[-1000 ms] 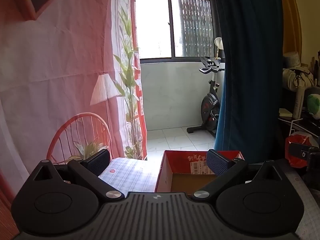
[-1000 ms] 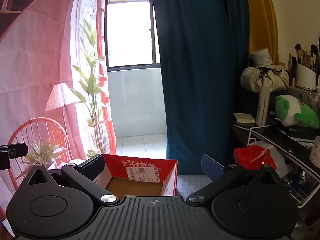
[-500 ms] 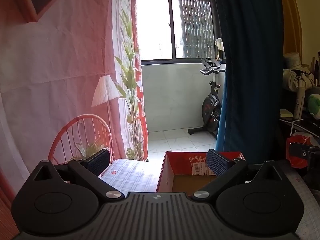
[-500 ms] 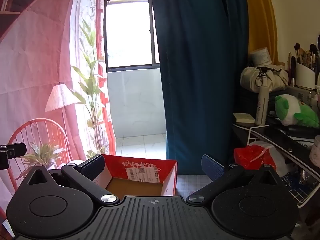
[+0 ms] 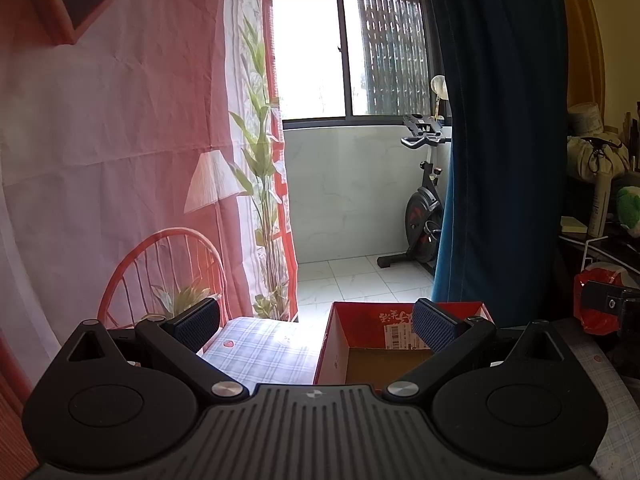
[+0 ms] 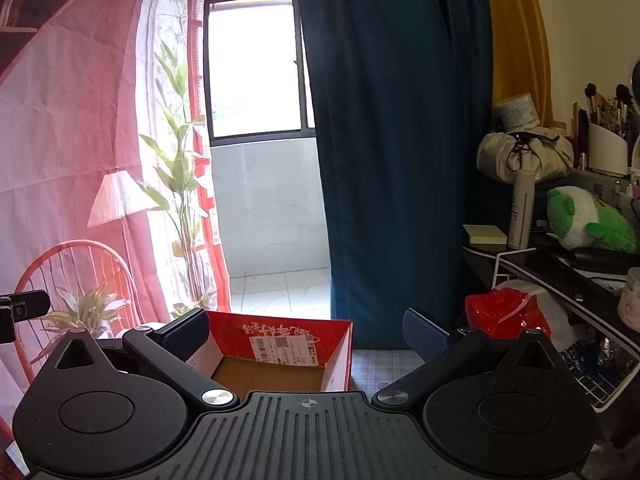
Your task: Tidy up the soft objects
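Note:
An open red cardboard box with a brown inside stands on the plaid-covered table; it also shows in the right wrist view. It looks empty where I can see in. My left gripper is open and empty, held above the table's near side. My right gripper is open and empty, above the box's near edge. A green and white plush toy lies on the dark shelf at the right. It shows at the left wrist view's right edge.
A red plastic bag hangs below the shelf by a white wire rack. A bottle, cloth bundle and brush holder crowd the shelf. A blue curtain and exercise bike stand behind.
Both views have shifted slightly, the left gripper tilting a little upward. Both grippers stay open and empty.

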Demonstrator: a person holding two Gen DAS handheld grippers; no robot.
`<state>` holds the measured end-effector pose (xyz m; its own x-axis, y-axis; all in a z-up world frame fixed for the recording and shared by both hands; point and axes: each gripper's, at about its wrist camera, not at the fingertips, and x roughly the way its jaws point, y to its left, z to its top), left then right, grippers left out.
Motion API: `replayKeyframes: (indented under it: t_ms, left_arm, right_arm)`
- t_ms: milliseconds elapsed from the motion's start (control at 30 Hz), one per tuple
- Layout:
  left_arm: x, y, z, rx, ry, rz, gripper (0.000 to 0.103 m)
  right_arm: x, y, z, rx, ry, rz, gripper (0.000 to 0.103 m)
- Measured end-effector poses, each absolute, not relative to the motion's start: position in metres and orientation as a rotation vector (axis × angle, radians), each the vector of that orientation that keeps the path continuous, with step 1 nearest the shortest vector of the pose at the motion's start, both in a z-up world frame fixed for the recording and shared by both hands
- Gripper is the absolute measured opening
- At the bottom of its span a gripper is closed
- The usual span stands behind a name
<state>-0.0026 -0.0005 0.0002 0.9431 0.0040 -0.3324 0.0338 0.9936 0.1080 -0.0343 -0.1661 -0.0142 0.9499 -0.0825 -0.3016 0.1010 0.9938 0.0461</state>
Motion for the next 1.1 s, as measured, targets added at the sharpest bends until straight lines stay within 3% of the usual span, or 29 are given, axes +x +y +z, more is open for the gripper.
replayKeyframes:
  t_ms: [1100]
  left_arm:
    - [-0.0003,0.0002,0.0000,0.113,0.346,-0.010,0.103]
  right_arm:
    - [-0.0335,-0.1667,-0.0133,0.062,0.297,-0.092,0.103]
